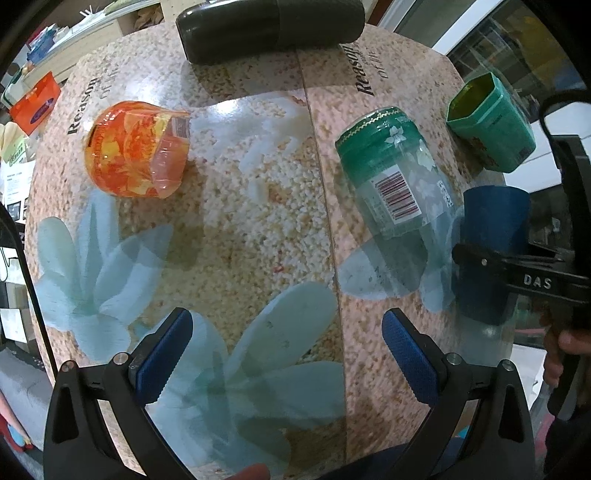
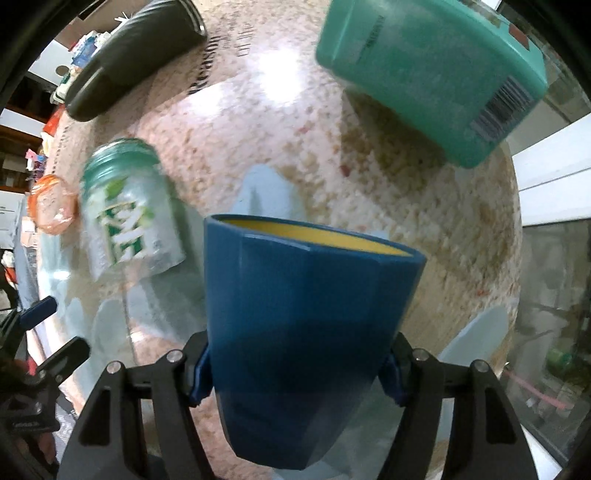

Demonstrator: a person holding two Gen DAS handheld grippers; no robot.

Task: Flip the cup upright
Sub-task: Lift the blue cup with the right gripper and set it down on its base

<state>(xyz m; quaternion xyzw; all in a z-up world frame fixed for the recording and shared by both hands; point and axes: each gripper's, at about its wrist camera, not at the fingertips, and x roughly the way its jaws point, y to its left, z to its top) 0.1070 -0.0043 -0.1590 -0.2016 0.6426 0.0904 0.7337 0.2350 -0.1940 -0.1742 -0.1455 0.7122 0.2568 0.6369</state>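
A blue cup (image 2: 299, 332) with a yellow inside sits between the fingers of my right gripper (image 2: 297, 376), which is shut on its lower body. Its rim points away from the camera. In the left wrist view the blue cup (image 1: 491, 236) stands at the table's right edge with the right gripper's finger (image 1: 517, 264) across its side. My left gripper (image 1: 286, 354) is open and empty over the near middle of the table, its blue pads (image 1: 162, 358) wide apart.
On the patterned tablecloth (image 1: 258, 206) lie an orange jar (image 1: 133, 147) at the left, a green jar (image 1: 391, 173) beside the cup, a teal tin (image 1: 487, 122) at the far right and a black case (image 1: 269, 26) at the back.
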